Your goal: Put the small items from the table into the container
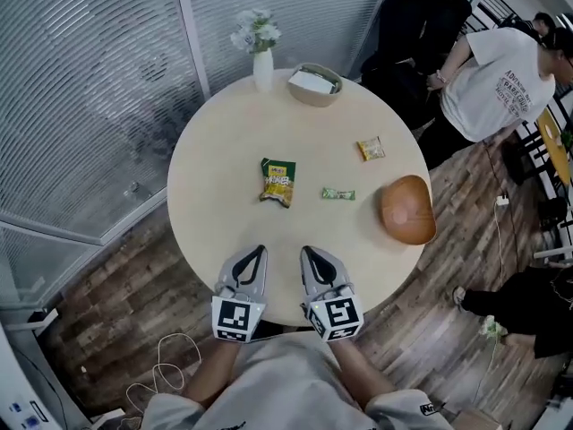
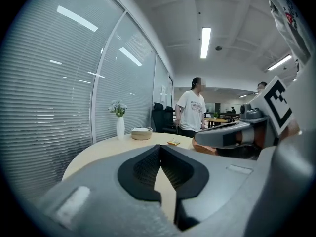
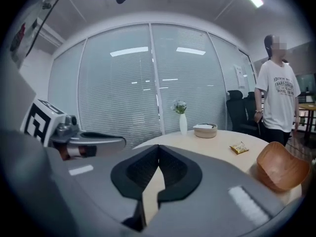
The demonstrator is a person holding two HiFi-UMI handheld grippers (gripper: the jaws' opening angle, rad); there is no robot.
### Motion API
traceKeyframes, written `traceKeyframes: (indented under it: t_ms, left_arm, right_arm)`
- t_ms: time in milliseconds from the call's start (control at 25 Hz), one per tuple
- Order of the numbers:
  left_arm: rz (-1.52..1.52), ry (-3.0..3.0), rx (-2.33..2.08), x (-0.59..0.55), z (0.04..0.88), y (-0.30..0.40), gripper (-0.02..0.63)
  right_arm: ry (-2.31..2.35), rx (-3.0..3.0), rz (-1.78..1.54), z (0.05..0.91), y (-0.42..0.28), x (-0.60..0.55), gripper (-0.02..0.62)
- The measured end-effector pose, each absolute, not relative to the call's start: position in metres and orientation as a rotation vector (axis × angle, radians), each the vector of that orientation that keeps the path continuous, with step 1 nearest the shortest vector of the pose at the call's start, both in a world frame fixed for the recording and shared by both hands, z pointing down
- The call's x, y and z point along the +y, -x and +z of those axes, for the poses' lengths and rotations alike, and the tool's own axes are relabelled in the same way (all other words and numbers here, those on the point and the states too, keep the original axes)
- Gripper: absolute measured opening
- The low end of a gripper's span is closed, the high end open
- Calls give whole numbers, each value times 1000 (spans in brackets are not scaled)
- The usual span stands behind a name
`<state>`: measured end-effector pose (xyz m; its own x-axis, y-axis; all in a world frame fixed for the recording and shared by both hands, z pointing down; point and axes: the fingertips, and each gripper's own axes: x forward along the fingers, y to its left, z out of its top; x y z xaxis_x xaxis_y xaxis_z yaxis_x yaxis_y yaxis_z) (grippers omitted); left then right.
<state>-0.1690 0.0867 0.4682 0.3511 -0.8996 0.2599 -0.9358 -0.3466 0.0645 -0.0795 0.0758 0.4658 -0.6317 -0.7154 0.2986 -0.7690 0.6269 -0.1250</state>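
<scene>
Head view: round tabletop (image 1: 206, 177) with three small items spread out across its middle; green snack packet (image 1: 277, 182) lies flat near the centre, long axis running away from the person with its top end slightly to the left; small green wrapper (image 1: 338, 193) just to its right, long axis left to right; yellow packet (image 1: 371, 149) further off and to the right, set on a diagonal; wooden bowl (image 1: 407, 209) sits at the right edge of the tabletop, near the green wrapper but apart from it; white vase (image 1: 262, 68) and a shallow beige dish (image 1: 314, 88) stand at the far edge; left gripper (image 1: 260, 251) and right gripper (image 1: 306, 252) are side by side over the near edge, both pointing towards the items and well apart from them; left gripper view: fingers (image 2: 143, 169) shut tip to tip, gripping nothing; right gripper view: fingers (image 3: 140, 172) likewise fully closed, touching nothing; person in a white T-shirt (image 1: 497, 79) stands beyond the table at the right.
</scene>
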Motion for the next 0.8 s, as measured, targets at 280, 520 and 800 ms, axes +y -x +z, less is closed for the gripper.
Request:
traceKeyframes:
  t_ms: [280,520,800]
  left_arm:
    - [309,-2289,-1698,64,503,185,-3]
    - [302,-2190,-1746,78,517,191,-3]
    - [303,-2106,-1785,89,529,203,-3]
  right_arm:
    - [-1031,-2482,360,560,115,-15,106]
    - [-836,-2351,156,630,157,-63,106]
    - [-657,-2225,176,686,179,-84,127]
